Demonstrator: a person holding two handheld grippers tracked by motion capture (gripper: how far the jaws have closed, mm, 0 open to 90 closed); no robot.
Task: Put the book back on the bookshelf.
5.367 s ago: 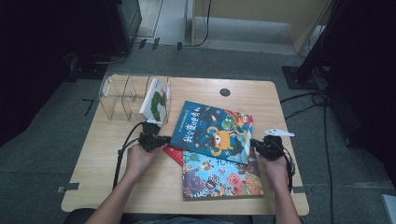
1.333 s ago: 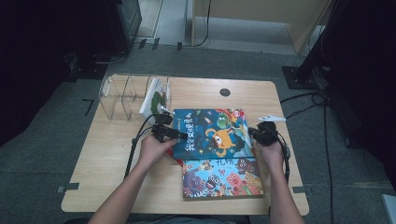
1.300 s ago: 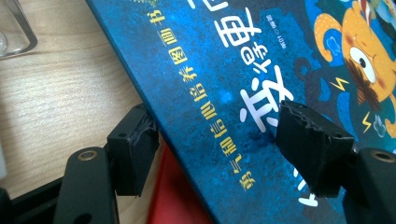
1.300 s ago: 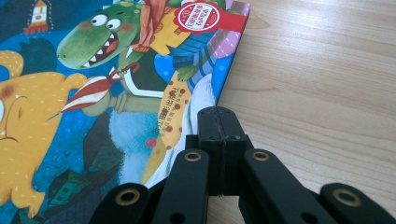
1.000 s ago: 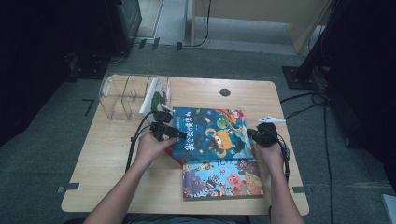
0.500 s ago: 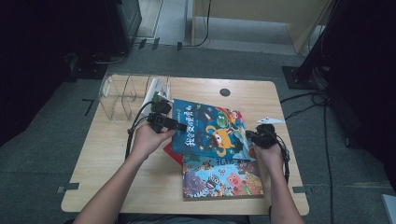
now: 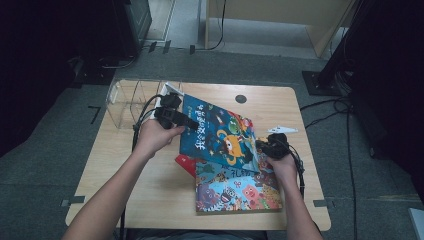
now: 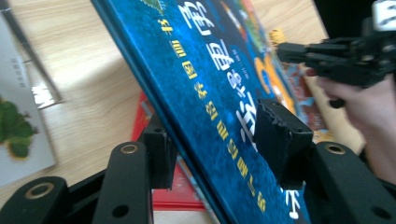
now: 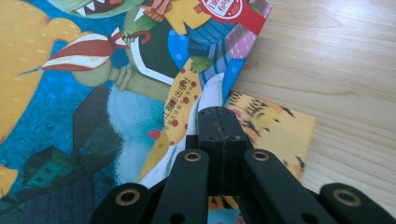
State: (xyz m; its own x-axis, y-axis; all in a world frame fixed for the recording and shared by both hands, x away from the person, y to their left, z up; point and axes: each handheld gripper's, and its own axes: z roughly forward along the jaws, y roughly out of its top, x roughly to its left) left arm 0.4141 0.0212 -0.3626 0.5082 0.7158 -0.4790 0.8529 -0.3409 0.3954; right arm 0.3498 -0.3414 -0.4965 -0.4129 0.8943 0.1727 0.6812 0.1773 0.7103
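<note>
Blue picture book with yellow lettering, tilted up, between closing left gripper fingers

A recording room or lab set-up, by the look of it; a small wooden bench stands alone on grey carpet, tape marks stuck beside its feet; black cables snake across the floor at the right; dark equipment stands and black drapes ring the space; a pale wooden cabinet sits beyond.
</note>
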